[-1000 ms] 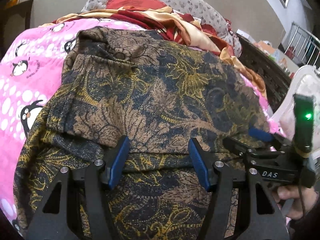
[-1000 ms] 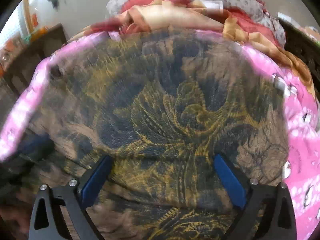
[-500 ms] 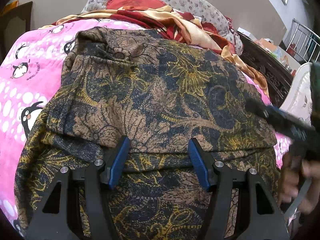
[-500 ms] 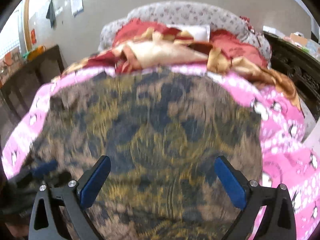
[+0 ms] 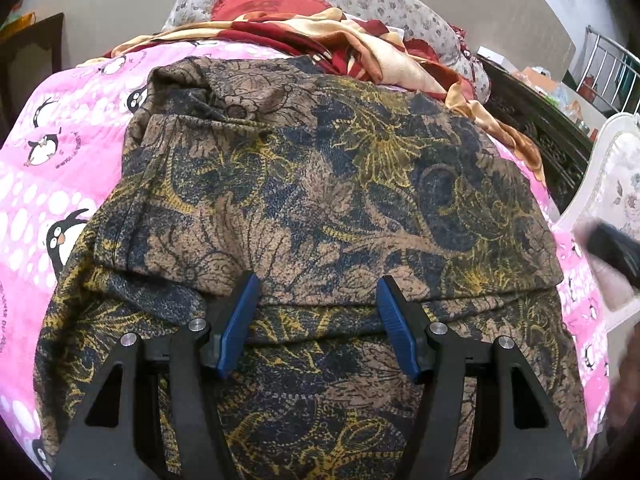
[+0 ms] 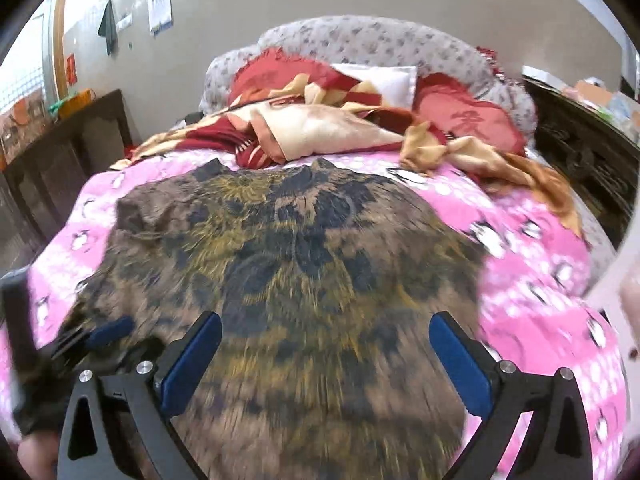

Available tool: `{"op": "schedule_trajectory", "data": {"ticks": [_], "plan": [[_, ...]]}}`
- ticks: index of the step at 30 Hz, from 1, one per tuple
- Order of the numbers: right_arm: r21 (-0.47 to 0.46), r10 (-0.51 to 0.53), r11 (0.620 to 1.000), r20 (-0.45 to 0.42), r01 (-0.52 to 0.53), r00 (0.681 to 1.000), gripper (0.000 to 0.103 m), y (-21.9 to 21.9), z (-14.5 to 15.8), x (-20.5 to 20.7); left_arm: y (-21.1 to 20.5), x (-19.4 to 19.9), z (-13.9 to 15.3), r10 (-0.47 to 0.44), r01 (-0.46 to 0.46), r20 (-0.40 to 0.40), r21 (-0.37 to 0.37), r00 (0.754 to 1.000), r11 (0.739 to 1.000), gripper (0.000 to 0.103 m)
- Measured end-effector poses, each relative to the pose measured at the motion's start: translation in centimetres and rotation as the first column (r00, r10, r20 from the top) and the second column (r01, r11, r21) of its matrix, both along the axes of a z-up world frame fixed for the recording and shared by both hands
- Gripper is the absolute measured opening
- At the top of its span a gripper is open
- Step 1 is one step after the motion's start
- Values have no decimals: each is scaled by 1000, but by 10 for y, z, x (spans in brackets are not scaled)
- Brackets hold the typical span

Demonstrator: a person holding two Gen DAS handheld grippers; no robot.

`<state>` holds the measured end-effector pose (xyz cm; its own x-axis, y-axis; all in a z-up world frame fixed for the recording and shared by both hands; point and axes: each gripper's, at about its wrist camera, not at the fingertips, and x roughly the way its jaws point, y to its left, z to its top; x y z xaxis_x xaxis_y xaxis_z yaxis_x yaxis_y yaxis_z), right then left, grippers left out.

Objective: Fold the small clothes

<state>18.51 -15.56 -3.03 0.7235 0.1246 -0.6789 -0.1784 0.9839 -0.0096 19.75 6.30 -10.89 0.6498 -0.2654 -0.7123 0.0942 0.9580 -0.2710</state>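
A brown, navy and yellow floral garment lies spread on the pink penguin blanket, with one layer folded over and its edge running across near my left fingers. My left gripper hovers open just over that folded edge, nothing pinched between its blue pads. In the right wrist view the same garment appears blurred, and my right gripper stands wide open above its near part, holding nothing. The left gripper shows at that view's left edge. A blurred part of the right gripper sits at the left wrist view's right edge.
A crumpled red and cream cloth and red cushions lie against the floral headboard beyond the garment. Dark wooden furniture flanks the bed on the left, a dark carved bedside unit and a white chair on the right.
My right gripper has lifted and pulled back from the garment, so more of the bed shows in its view; it slid to the right edge of the left wrist view. The left gripper stayed put.
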Motion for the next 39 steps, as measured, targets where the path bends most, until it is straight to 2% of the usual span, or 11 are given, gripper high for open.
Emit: {"op": "schedule_trajectory", "data": {"ticks": [2, 4, 8, 9, 20, 23, 26, 29, 33, 35, 39], "plan": [[24, 4, 1000, -25, -4, 1000, 103, -6, -7, -25, -1, 0, 0, 1, -1, 0, 3, 1000, 1000, 61], [38, 18, 999, -98, -14, 995, 103, -7, -30, -42, -1, 0, 0, 1, -1, 0, 2, 1000, 1000, 61], [-1, -3, 1000, -232, 3, 973, 103, -8, -85, -39, -1, 0, 0, 2, -2, 0, 3, 1000, 1000, 61], [-30, -13, 1000, -213, 6, 977, 103, -7, -93, -42, -1, 0, 0, 3, -3, 0, 4, 1000, 1000, 61], [-27, -19, 1000, -188, 14, 982, 103, -7, -89, -52, -1, 0, 0, 3, -3, -4, 9, 1000, 1000, 61], [-29, -19, 999, -196, 14, 980, 103, -6, -89, -52, -6, -5, 11, -41, 45, -39, 82, 998, 996, 61], [-58, -44, 998, -242, 30, 969, 103, -11, -82, -52, 11, -31, 32, -106, 108, -38, 69, 994, 992, 61], [67, 34, 997, -166, -23, 986, 103, -23, -52, -84, 42, -68, 54, -140, 140, -12, 152, 990, 978, 61], [107, 165, 981, 4, -164, 986, 103, -41, -12, -143, 93, -118, 62, -104, 118, -76, 210, 992, 971, 61], [119, 233, 963, 95, -243, 968, 103, -48, 1, -174, 116, -145, 59, -77, 96, -107, 191, 991, 977, 61], [137, 230, 961, 76, -238, 970, 103, -58, -2, -214, 138, -200, 38, -45, 57, -169, 68, 985, 996, 61]]}}
